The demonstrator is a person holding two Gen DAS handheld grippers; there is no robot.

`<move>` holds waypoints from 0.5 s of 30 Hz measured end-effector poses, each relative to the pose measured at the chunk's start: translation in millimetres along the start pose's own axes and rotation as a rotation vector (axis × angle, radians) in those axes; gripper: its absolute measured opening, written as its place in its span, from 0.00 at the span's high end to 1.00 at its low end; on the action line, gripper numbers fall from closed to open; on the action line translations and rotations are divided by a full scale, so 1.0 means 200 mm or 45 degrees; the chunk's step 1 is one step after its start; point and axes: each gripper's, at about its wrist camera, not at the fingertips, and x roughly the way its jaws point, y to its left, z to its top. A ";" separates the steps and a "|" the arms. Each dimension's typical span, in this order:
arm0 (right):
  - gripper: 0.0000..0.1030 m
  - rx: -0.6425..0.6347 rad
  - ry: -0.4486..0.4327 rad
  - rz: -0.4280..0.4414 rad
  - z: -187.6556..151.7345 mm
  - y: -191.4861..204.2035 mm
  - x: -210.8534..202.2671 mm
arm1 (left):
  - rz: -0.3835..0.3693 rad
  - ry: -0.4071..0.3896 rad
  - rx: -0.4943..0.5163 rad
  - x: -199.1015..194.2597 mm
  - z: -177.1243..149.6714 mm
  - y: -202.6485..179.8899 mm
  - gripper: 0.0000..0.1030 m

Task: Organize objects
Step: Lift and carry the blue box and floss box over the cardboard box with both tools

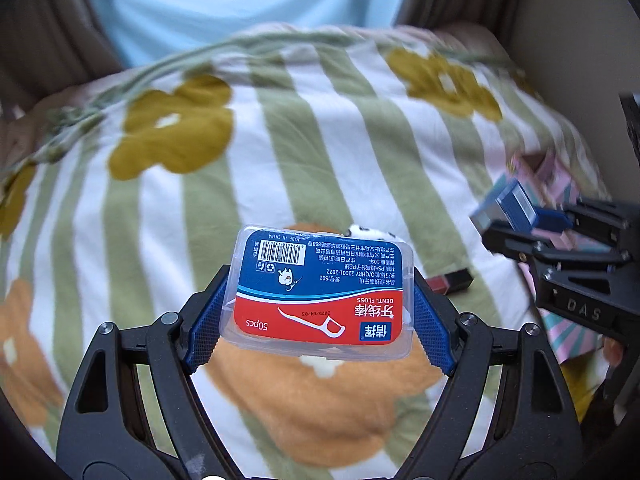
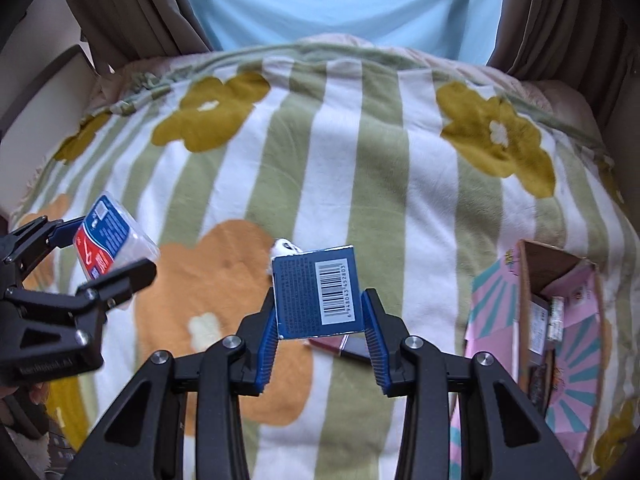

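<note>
My left gripper (image 1: pixel 318 312) is shut on a clear dental floss box (image 1: pixel 320 292) with a red and blue label, held above the blanket. It also shows at the left of the right wrist view (image 2: pixel 108 244). My right gripper (image 2: pixel 320 320) is shut on a small dark blue box (image 2: pixel 316 292) with a white barcode, also held in the air; it shows at the right of the left wrist view (image 1: pixel 508 208). A dark red lipstick (image 2: pixel 340 346) and a small white object (image 2: pixel 286 247) lie on the blanket beneath.
A striped green and white blanket (image 2: pixel 360 160) with flower shapes covers the surface. An open pink and teal cardboard box (image 2: pixel 560 320) with items inside lies at the right. Brown curtains (image 2: pixel 132 12) and a pale blue panel stand behind.
</note>
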 end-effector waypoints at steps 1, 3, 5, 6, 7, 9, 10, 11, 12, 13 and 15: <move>0.65 0.006 -0.003 0.003 0.00 0.01 -0.05 | 0.010 -0.006 -0.022 -0.04 0.00 0.01 0.22; 0.65 0.026 -0.005 0.011 -0.01 0.01 -0.15 | 0.034 -0.016 -0.089 -0.16 0.00 0.02 0.22; 0.65 0.040 -0.008 0.020 -0.02 0.02 -0.23 | 0.051 -0.022 -0.145 -0.26 -0.02 0.03 0.22; 0.65 0.041 -0.009 0.019 -0.03 0.02 -0.27 | 0.070 -0.026 -0.179 -0.32 -0.04 0.03 0.22; 0.65 0.041 -0.010 0.018 -0.05 0.02 -0.31 | 0.084 -0.029 -0.194 -0.37 -0.05 0.02 0.22; 0.65 0.042 -0.009 0.030 -0.08 0.03 -0.39 | 0.127 -0.029 -0.231 -0.47 -0.09 0.00 0.22; 0.65 0.041 -0.006 0.032 -0.10 0.03 -0.43 | 0.139 -0.027 -0.247 -0.50 -0.11 -0.01 0.22; 0.65 0.041 0.000 0.034 -0.12 0.04 -0.47 | 0.150 -0.024 -0.263 -0.53 -0.13 -0.02 0.22; 0.65 0.043 0.008 0.045 -0.15 0.04 -0.51 | 0.165 -0.015 -0.282 -0.57 -0.15 -0.03 0.22; 0.65 0.043 0.012 0.054 -0.17 0.04 -0.53 | 0.168 0.001 -0.303 -0.60 -0.18 -0.05 0.22; 0.65 0.039 0.013 0.054 -0.21 0.05 -0.57 | 0.167 0.005 -0.329 -0.65 -0.25 -0.08 0.22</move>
